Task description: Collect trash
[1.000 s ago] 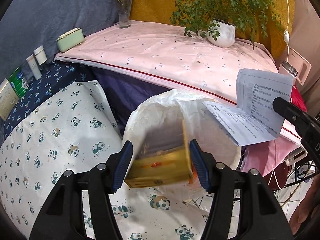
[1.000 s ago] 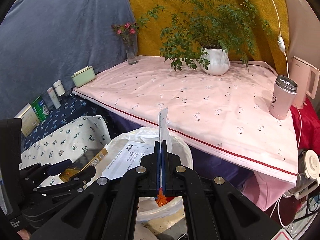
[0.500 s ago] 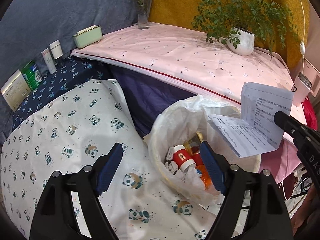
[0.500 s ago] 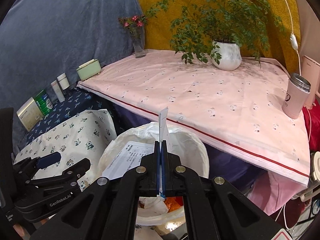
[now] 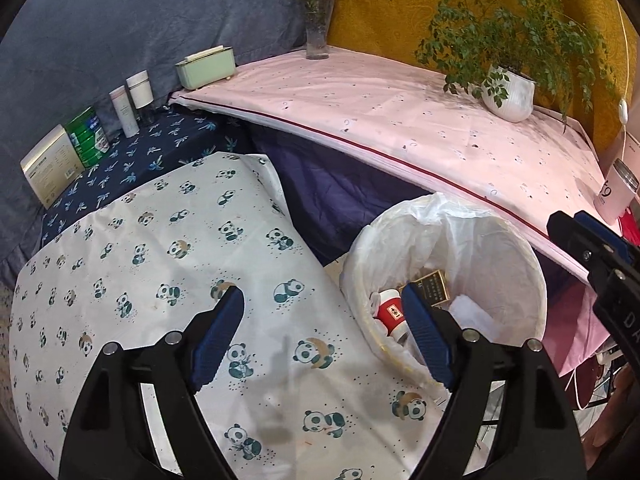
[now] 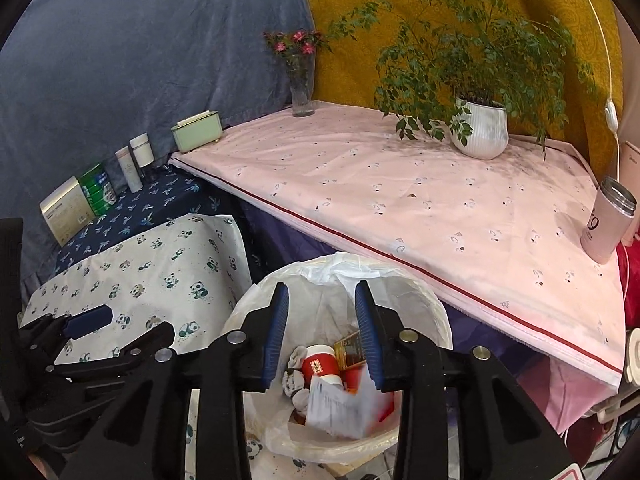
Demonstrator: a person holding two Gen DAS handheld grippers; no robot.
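We read this as the drop step: right gripper point(image 6: 322, 332), jaws just opening and empty, over the bin point(image 6: 440, 312); paper point(image 6: 340, 408) lies inside. Left gripper point(image 5: 324, 332) gapes empty over the panda cloth point(image 5: 160, 248). Next, we seek remaining trash.

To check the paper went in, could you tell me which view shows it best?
The right wrist view: the paper lies in the bin below the open right gripper. The left wrist view shows only a white patch, unclear.

Both wrist views angled downward, close above the shared bin point(image 5: 520, 248) point(image 6: 436, 312)
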